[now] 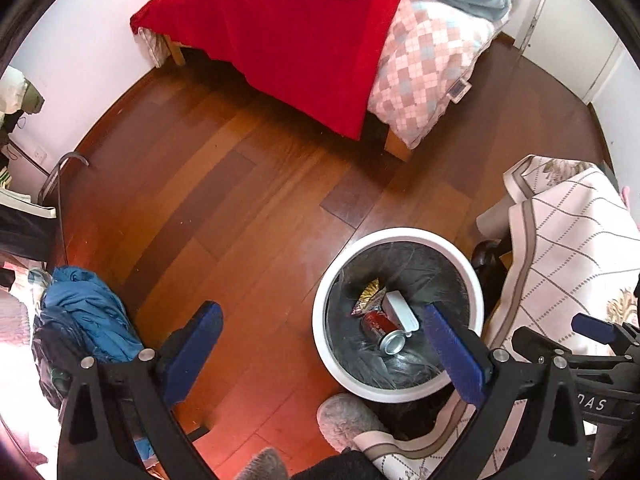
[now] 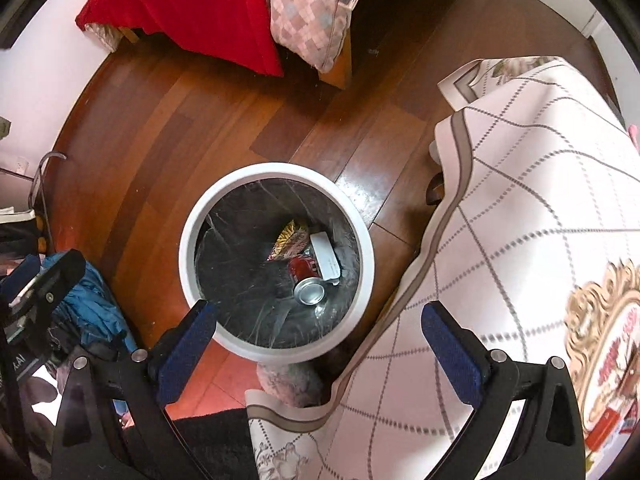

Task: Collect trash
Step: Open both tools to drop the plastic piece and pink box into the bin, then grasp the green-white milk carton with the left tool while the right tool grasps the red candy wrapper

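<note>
**Trash already in the bin, both grippers empty above it**

Trash sits at the bottom of the white round bin (image 2: pixel 276 268), which is lined with a black bag: a red soda can (image 2: pixel 306 280) lying on its side, a small white box (image 2: pixel 326 260) touching it on the right, and a crumpled snack wrapper (image 2: pixel 290 240) just above both. In the right wrist view the can's long axis runs from upper left to lower right, its silver end turned toward the lower right of the frame.

We hold the right gripper (image 2: pixel 320 344) spread wide with nothing between its blue pads (image 2: pixel 186 354). The bin fills the middle of that view, its near rim just ahead of the left-hand pad, so this gripper looks almost straight down into the opening. The left gripper (image 1: pixel 320 356) is also wide and empty; in its view the bin (image 1: pixel 400 312) lies toward the lower right, partly behind the right-hand pad (image 1: pixel 456 356), so it stands off to one side.

On the dark wooden floor (image 1: pixel 240 200) between the bin and the bed with its red blanket (image 1: pixel 280 52) we see no loose litter. A patterned cloth (image 2: pixel 520 240) drapes just beside the bin on the right, and a blue garment (image 1: pixel 88 312) lies at the lower left.

We judge the collecting done or nearly so; any further piece would have to be found outside these views, and the right hand is the nearer one for a drop.
</note>
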`<move>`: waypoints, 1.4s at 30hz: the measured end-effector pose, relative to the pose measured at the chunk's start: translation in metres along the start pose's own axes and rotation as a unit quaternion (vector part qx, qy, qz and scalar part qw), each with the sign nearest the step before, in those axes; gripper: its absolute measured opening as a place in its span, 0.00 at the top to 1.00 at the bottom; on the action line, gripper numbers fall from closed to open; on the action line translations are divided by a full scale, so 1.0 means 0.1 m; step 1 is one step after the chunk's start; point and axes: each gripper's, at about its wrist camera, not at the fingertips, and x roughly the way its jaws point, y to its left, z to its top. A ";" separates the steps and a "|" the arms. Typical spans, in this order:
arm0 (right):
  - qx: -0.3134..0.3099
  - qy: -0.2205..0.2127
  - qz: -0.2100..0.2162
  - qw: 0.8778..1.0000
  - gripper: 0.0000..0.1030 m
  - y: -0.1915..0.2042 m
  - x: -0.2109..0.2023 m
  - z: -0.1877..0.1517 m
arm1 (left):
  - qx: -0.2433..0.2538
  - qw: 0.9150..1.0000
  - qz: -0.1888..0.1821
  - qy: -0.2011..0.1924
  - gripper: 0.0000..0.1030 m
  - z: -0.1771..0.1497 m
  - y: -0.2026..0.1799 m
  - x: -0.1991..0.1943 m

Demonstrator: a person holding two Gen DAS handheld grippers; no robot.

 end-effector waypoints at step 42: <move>0.283 -0.198 0.028 0.938 0.00 -2.93 -2.36 -2.80 | 0.220 0.964 -0.114 -0.095 0.00 -1.44 -2.81 -1.63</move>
